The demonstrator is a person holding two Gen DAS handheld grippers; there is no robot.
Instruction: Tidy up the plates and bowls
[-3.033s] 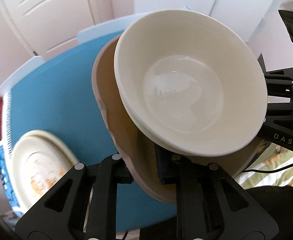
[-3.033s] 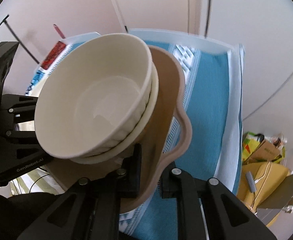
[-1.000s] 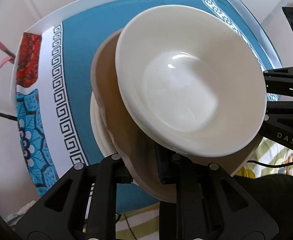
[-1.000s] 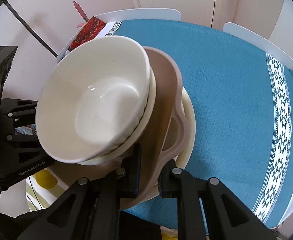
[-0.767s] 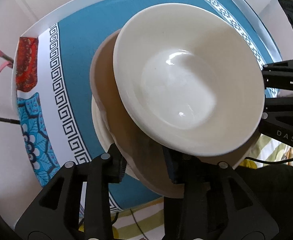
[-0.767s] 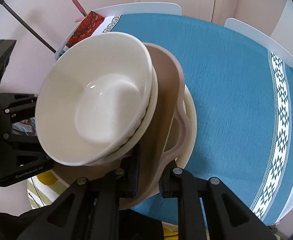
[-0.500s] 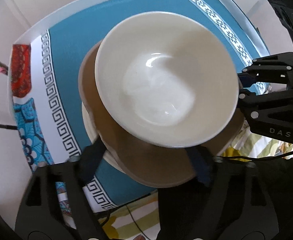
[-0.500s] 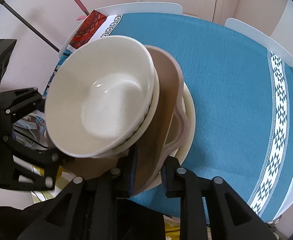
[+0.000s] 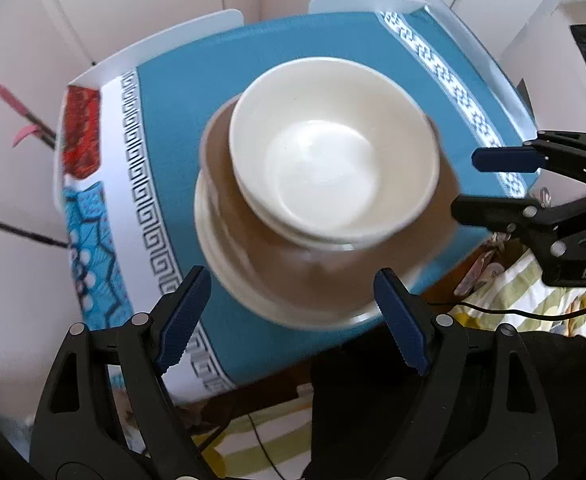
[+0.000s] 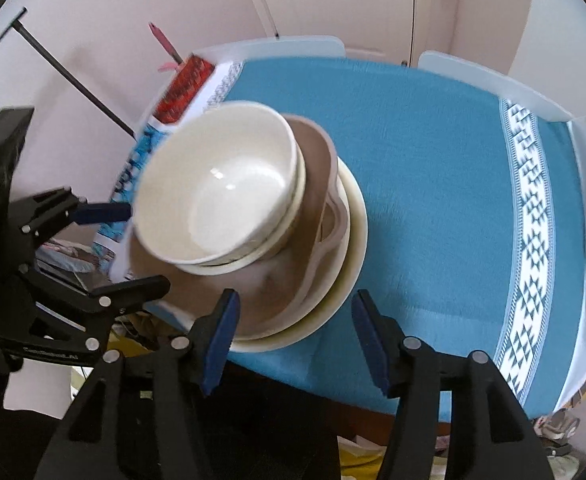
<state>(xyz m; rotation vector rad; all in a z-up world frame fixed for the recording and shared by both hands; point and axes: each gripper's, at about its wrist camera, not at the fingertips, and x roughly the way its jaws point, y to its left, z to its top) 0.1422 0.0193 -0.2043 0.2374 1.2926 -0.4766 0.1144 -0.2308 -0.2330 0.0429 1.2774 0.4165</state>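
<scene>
A stack of dishes sits near the table's front edge: white bowls (image 9: 333,152) nested on a tan wavy-rimmed plate (image 9: 281,264), which lies on a cream plate (image 9: 209,236). The stack also shows in the right wrist view, with the bowls (image 10: 221,188), tan plate (image 10: 317,152) and cream plate (image 10: 353,220). My left gripper (image 9: 293,316) is open and empty, just in front of the stack. My right gripper (image 10: 297,336) is open and empty, drawn back from the stack's edge. The image is motion-blurred.
The table carries a teal cloth (image 10: 433,152) with patterned borders and white edges (image 9: 153,48). A red patterned patch (image 9: 81,136) lies at the far left corner. Pale doors and walls stand behind the table.
Both grippers held the tan plate with the bowls above the table, lowered it onto the cream plate, then opened and pulled back. The stack now rests free on the table.
</scene>
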